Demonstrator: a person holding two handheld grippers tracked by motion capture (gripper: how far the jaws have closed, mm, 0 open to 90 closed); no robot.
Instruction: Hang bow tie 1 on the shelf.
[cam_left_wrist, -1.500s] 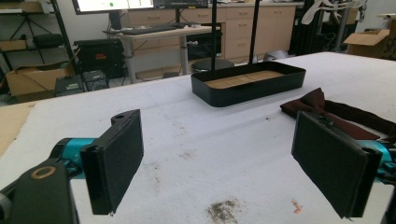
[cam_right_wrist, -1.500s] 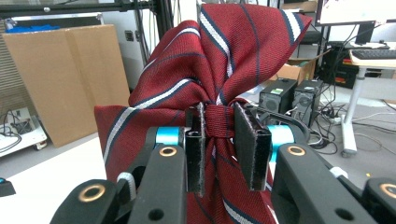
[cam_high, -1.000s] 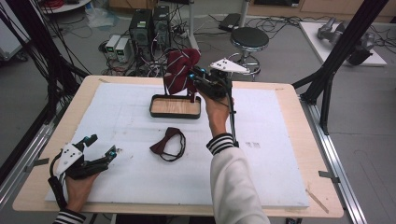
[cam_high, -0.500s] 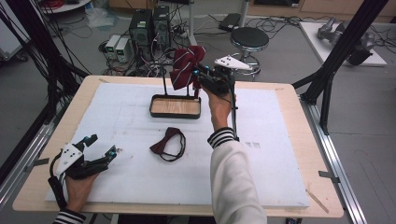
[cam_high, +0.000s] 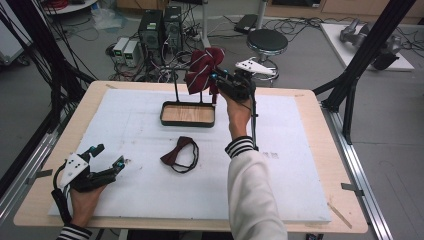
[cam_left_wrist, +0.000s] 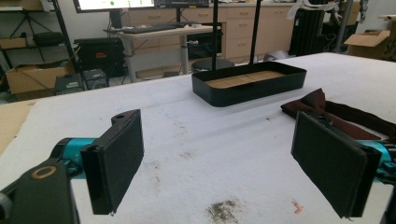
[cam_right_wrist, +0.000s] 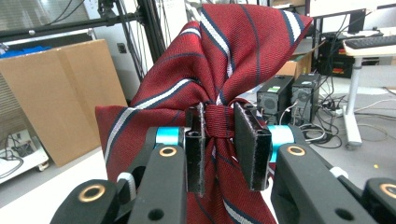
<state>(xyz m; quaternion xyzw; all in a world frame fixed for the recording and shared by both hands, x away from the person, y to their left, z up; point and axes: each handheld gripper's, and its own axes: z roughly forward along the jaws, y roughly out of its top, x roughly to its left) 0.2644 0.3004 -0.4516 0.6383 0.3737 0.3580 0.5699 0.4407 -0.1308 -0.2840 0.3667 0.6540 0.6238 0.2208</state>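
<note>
Two bow ties are in sight. The right gripper (cam_right_wrist: 219, 144) pinches one red striped fabric bow tie (cam_right_wrist: 205, 74) at its knot, its two jaws pressed against the band, wings fanning above and below them. The left gripper (cam_left_wrist: 233, 158) has its jaws spread wide over white foam; one dark maroon bow tie (cam_left_wrist: 336, 112) lies just beyond its right jaw, and one black tray with a wooden floor (cam_left_wrist: 247, 86) sits farther ahead.
</note>
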